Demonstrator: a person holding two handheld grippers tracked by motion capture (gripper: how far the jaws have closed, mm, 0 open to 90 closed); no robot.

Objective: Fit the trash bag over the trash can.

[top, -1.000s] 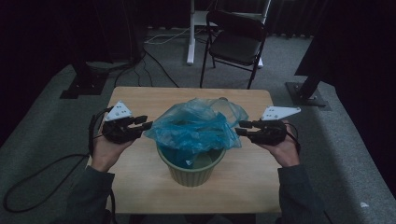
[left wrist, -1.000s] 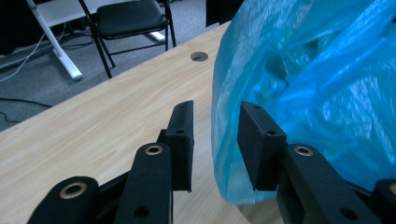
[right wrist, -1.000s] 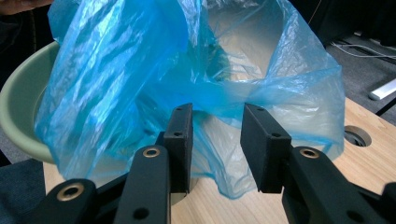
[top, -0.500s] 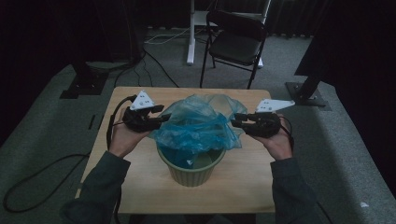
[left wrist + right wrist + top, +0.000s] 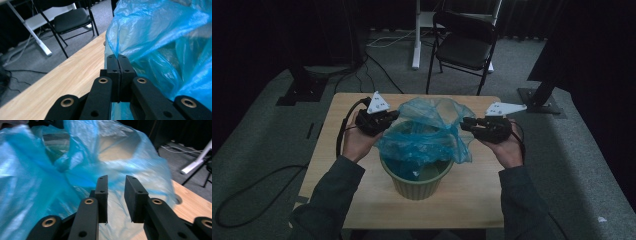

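Observation:
A crumpled blue plastic bag (image 5: 427, 130) sits in and over a green pot (image 5: 417, 182) on the wooden table (image 5: 472, 200). My left gripper (image 5: 394, 116) is at the bag's left rim. In the left gripper view its jaws (image 5: 117, 57) have just closed and are pressed together on a fold of the bag (image 5: 162, 37). My right gripper (image 5: 464, 123) is at the bag's right rim. Its jaws (image 5: 116, 178) have been closing but still stand apart, with the bag's film (image 5: 50, 175) in front of the gap and no pad pressing on it.
A black folding chair (image 5: 464, 42) and a white desk leg (image 5: 416, 35) stand on the carpet beyond the table's far edge. Cables run across the floor at the left. Bare tabletop (image 5: 70, 72) lies left of the bag.
My left gripper has moved from the table's left side in to the bag's rim and shut on it. The right gripper stayed near the right rim, its jaws narrower.

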